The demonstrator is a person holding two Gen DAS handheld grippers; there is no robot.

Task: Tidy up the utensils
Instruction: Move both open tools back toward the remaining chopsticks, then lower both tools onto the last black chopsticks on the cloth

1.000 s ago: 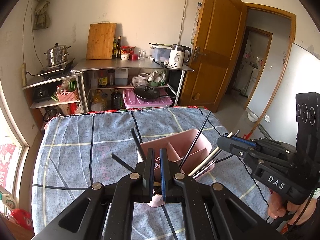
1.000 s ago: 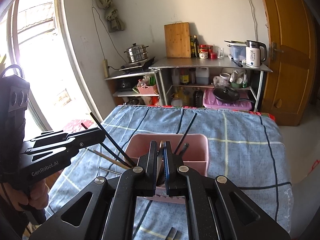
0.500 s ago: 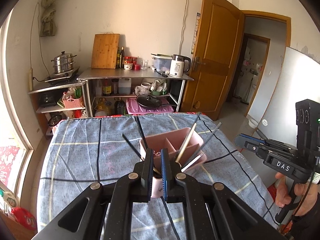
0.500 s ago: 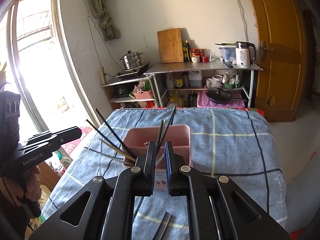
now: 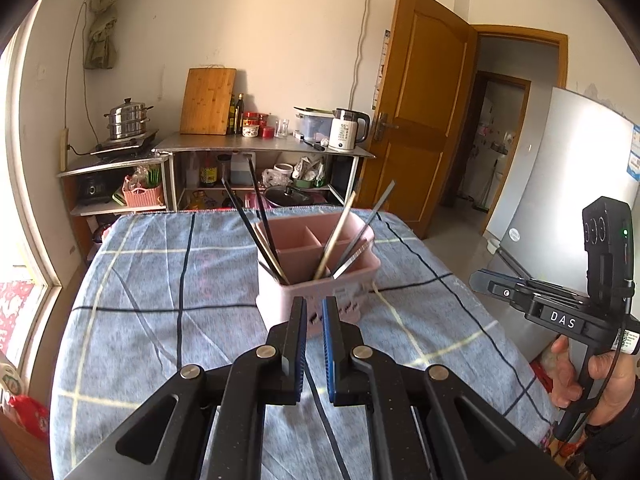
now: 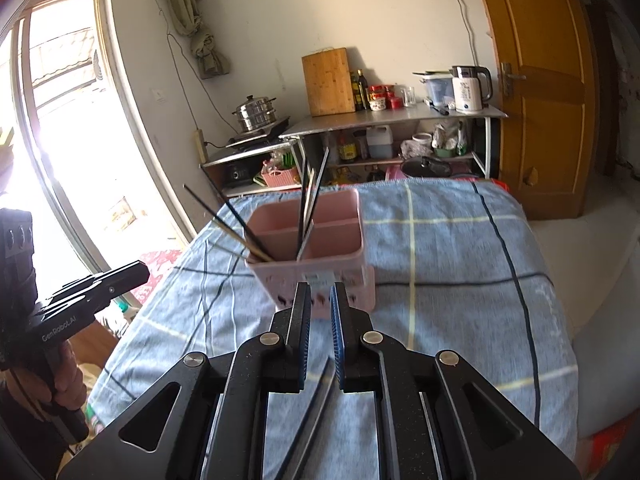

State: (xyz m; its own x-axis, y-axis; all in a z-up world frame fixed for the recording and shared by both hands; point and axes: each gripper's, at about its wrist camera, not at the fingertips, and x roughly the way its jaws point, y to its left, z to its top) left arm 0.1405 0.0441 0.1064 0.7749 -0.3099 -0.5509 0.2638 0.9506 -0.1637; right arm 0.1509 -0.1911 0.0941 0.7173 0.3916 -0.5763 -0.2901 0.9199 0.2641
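Fingers [image 5: 298, 344] of the left gripper [image 5: 313, 304] stood all but together, with nothing clamped between them. Those of the right gripper [image 6: 320, 290] had just been opening and showed a slightly wider gap, also with nothing pressed between the pads.

Just beyond both sets of fingertips, at the centre of each wrist view, stood the pink divided caddy [image 5: 280, 296] on the worktop, which was covered by a blue checked cloth [image 5: 160, 280]. The fingers pointed at its near wall but stood apart from it.

Several dark chopsticks [image 5: 260, 232] leaned out of the caddy's left compartment toward the upper left. A pale wooden stick [image 5: 336, 236] and grey ones [image 5: 368, 224] leaned from the right compartment toward the upper right. So most of the sorting looked done, though the sticks sat loosely and splayed.

One grey pair of chopsticks [image 6: 316, 404] lay on the cloth at the bottom of the right wrist view, beneath the right fingers and closer to the camera than their tips. It seemed the only piece left outside the caddy, though anything beyond the frame edges could not be judged. Picking it up would likely mean drawing the right gripper back and down.
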